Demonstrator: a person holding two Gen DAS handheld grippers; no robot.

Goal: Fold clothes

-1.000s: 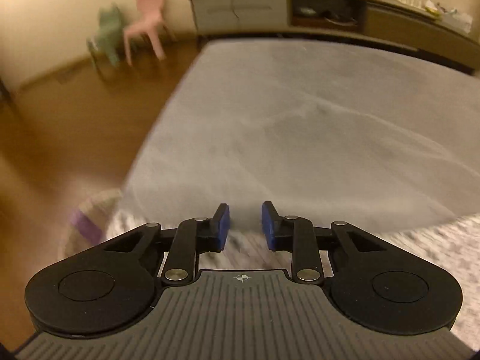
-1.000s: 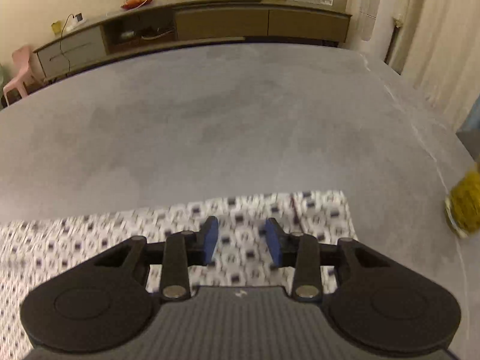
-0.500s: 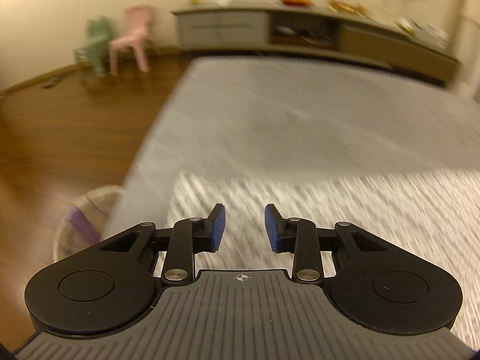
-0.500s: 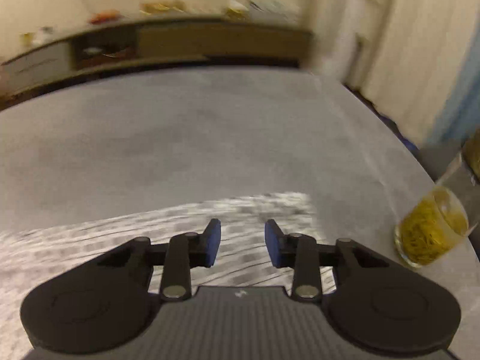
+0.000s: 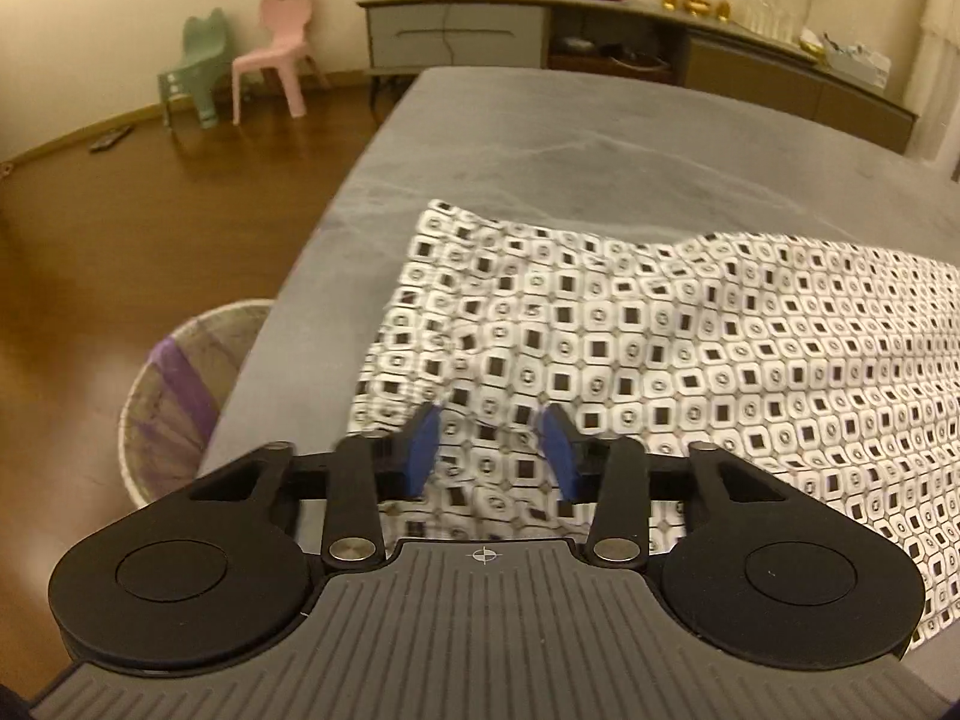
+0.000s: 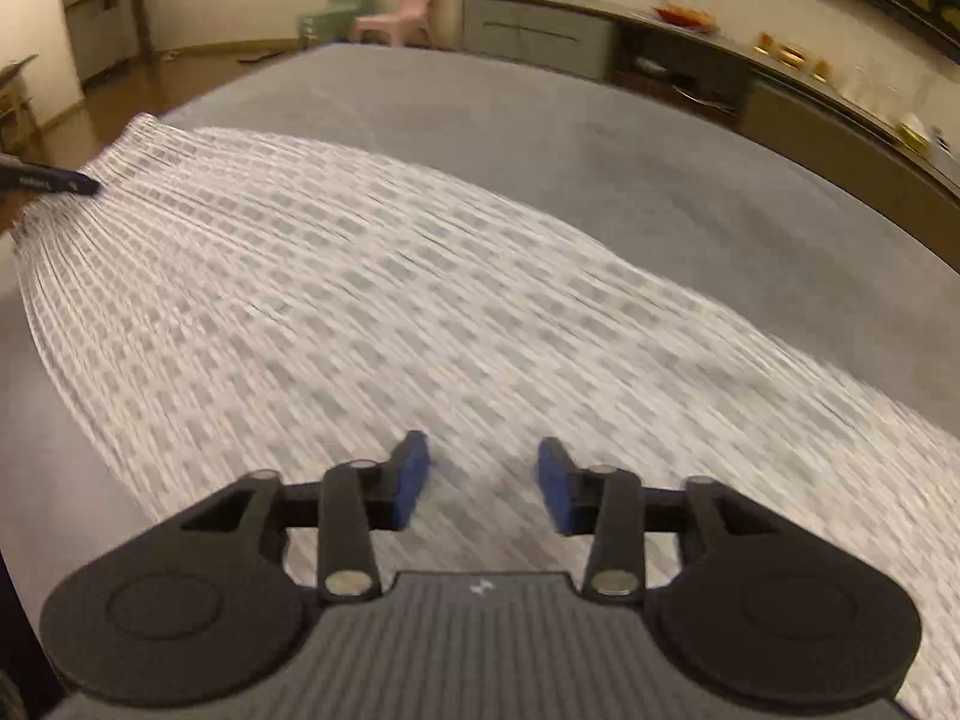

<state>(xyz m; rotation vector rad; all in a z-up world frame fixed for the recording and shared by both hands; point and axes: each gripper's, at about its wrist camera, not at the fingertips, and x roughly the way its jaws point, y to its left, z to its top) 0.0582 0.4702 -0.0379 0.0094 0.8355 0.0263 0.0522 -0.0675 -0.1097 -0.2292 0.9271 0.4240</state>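
A white garment with a black square pattern [image 5: 660, 348] lies spread on the grey bed [image 5: 600, 138]. My left gripper [image 5: 489, 450] is open and empty, just above the garment's near left corner. In the right wrist view the same garment [image 6: 390, 300] is blurred by motion and stretches across the bed [image 6: 600, 138]. My right gripper [image 6: 483, 480] is open and empty above the cloth. A blue fingertip of the left gripper [image 6: 66, 183] shows at the garment's far left edge.
A woven basket with a purple stripe [image 5: 180, 396] stands on the wooden floor by the bed's left edge. A long low sideboard [image 5: 600, 30] runs along the far wall. A pink chair [image 5: 276, 48] and a green chair [image 5: 195, 69] stand at the back left.
Both grippers have swung over the garment. The left view now looks down on the cloth's left corner. The right view has turned left across the whole garment; the yellow-filled jar has left view.
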